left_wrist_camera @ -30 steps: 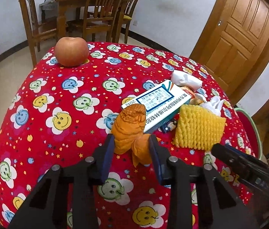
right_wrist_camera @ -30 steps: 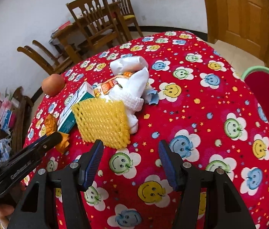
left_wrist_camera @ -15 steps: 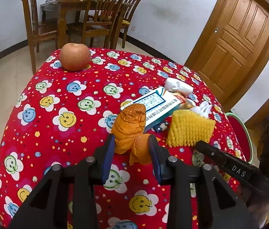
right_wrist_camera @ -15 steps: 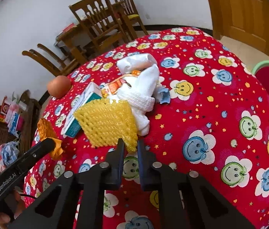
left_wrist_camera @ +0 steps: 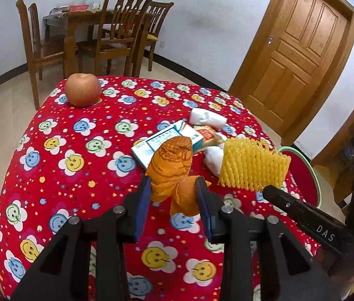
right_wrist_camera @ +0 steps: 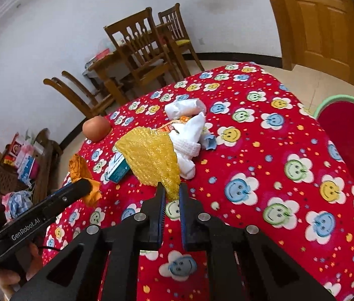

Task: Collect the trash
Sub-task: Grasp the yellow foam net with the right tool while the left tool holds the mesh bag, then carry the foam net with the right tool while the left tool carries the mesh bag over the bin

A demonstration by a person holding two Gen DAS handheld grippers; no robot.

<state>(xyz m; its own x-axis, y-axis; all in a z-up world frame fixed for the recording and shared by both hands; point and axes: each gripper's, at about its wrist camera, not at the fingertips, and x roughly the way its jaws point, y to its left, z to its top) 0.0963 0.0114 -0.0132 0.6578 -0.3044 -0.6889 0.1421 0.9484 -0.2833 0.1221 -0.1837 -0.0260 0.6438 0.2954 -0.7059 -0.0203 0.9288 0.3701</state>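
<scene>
My left gripper [left_wrist_camera: 173,188] is shut on a crumpled orange wrapper [left_wrist_camera: 173,165], which it holds clear above the red smiley tablecloth [left_wrist_camera: 76,150]. The same wrapper [right_wrist_camera: 79,168] shows at the left of the right wrist view. My right gripper [right_wrist_camera: 170,190] is shut on the lower corner of a yellow foam fruit net [right_wrist_camera: 152,156], lifted off the cloth; that net [left_wrist_camera: 253,166] hangs at the right in the left wrist view. Left on the table are a blue-white medicine box [left_wrist_camera: 162,143], white crumpled paper [left_wrist_camera: 207,118], a white sock-like cloth [right_wrist_camera: 189,140] and an orange packet [left_wrist_camera: 205,135].
An apple [left_wrist_camera: 83,89] sits at the table's far left corner. A green-rimmed red basin [right_wrist_camera: 347,150] stands beside the table's right edge. Wooden chairs [left_wrist_camera: 116,32] and a dining table stand behind, a wooden door [left_wrist_camera: 297,52] at the right. A hand [right_wrist_camera: 13,273] holds the left tool.
My right gripper went from open to shut on the yellow net's corner and lifted it off the cloth. The left gripper rose a little with the orange wrapper still in it.
</scene>
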